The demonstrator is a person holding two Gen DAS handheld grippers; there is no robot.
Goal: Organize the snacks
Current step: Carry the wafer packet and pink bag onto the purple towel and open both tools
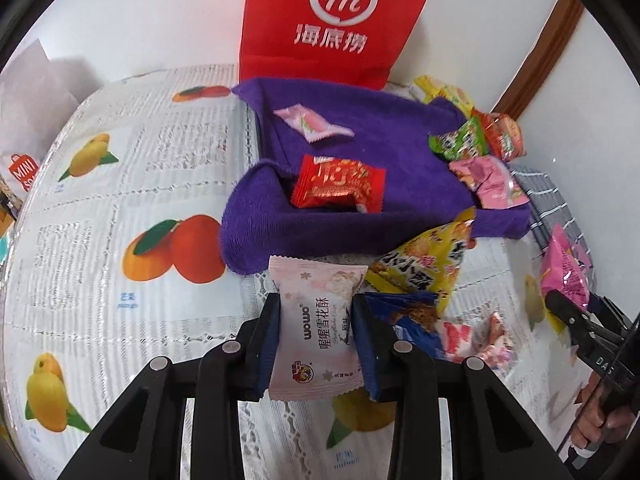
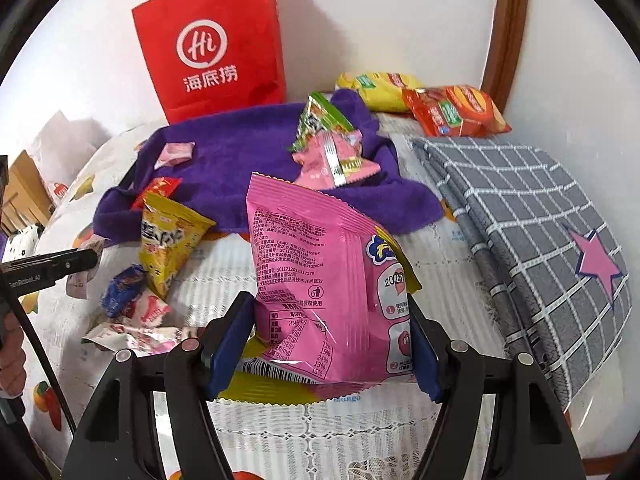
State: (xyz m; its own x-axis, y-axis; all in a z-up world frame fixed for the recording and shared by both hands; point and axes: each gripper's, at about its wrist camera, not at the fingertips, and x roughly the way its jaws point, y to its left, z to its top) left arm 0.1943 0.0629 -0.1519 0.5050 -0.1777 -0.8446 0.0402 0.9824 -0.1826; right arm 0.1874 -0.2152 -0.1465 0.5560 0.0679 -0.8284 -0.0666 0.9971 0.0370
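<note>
**Both grippers loaded: soft, crinkly packets, grip the filled middle**

Your left gripper [image 1: 316, 320] has its jaws closed narrow on the pale pink nougat packet [image 1: 316, 316], pinched across its middle and lifted over the fruit-print tablecloth [image 1: 100, 208], at 6 o'clock from the purple towel [image 1: 360, 216]. Light, small, probably a firm block inside; film is slick, so keep the pads on the filled part, not the crimped ends.

Your right gripper [image 2: 326, 344] holds the big pink snack bag [image 2: 320, 276] with jaws set wider, pads on both side edges low on the bag. Puffy, air-filled, contents likely brittle: squeeze lightly or you crush them. A yellow packet edge shows behind it; can't tell if it's gripped too.

On the towel: red candy packet [image 1: 340, 188], small pink candy [image 1: 310, 124]; green packet [image 1: 460, 142] and pink packet [image 1: 486, 182] at its 3 o'clock edge. Yellow triangular packet [image 1: 424, 264] and blue packet [image 1: 412, 316] sit loose at the towel's 5 o'clock. Red paper bag [image 1: 332, 20] stands at 12 o'clock, checked cloth [image 2: 520, 216] at 3.
</note>
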